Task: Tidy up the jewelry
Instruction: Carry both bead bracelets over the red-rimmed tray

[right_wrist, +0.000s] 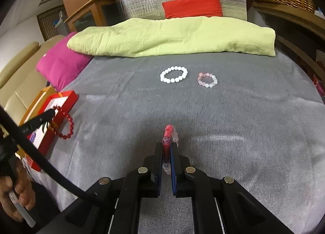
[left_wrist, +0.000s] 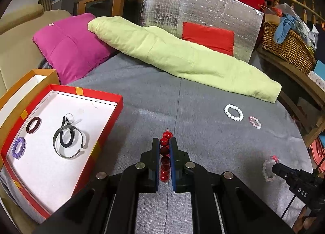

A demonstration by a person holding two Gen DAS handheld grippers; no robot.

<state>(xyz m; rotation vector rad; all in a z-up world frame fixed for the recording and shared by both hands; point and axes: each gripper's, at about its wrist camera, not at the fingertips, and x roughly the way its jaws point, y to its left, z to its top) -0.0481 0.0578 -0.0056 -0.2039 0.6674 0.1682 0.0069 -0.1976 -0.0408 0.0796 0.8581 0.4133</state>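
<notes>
Both grippers are loaded: the left gripper [left_wrist: 164, 144] is clamped on a red bead bracelet [left_wrist: 164, 152] at lower centre, and the right gripper [right_wrist: 167, 148] pinches a pink-and-clear bead bracelet [right_wrist: 168, 138]. The red tray [left_wrist: 113, 116] sits at the left, so the person should probably carry over its rim and let go low, clear of the silver cuff [left_wrist: 67, 144].
</notes>
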